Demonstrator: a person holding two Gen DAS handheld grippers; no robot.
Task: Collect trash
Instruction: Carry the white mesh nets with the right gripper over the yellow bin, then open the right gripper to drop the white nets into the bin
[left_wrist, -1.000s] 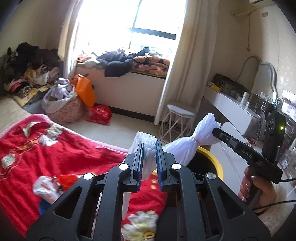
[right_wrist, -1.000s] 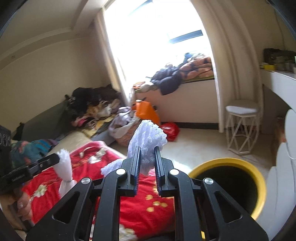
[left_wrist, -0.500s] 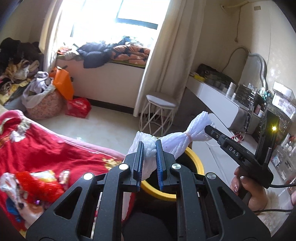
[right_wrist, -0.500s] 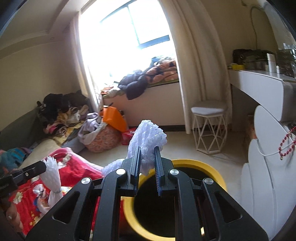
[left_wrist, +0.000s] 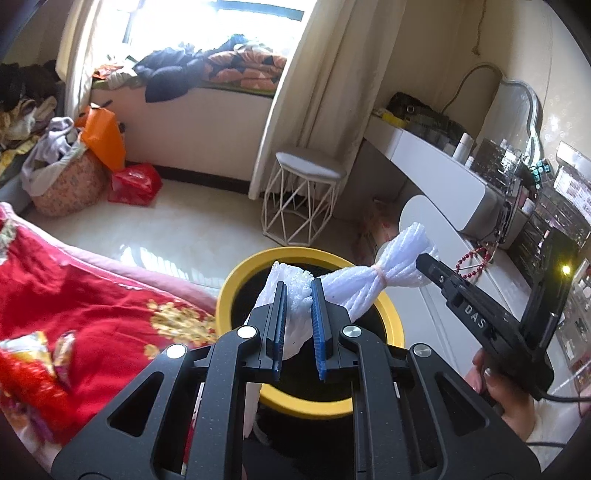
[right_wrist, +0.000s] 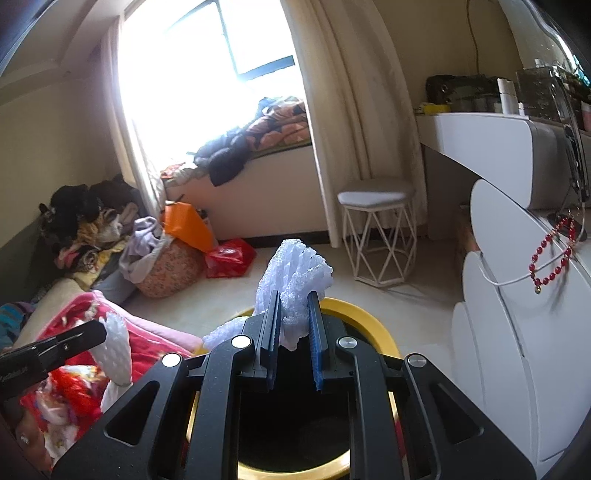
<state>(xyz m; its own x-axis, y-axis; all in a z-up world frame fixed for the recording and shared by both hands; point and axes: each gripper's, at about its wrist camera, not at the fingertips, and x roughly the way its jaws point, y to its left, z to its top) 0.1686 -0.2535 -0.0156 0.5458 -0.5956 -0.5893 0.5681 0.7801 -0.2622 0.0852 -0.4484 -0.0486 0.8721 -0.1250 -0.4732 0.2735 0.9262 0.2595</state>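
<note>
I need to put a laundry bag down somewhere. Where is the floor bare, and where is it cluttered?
Bare floor runs between the red bedspread, the stool and the yellow bin. It is crowded by the window wall: basket, orange bag, red bag.

The bin's (right_wrist: 373, 317) dark inside hides its contents.

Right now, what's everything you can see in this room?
foam net: one, white, stretched between both claws above the bin
bin: one, yellow rim, black inside, on the floor beside the bed
blanket: one, red, flowered, on the bed
stool: one, white, by the curtain
bag: one, red, on the floor
bead string: one, red, on the white cabinet
left claw: shut on the net
right claw: shut on the net
hand: one, gripping the right claw's handle
</note>
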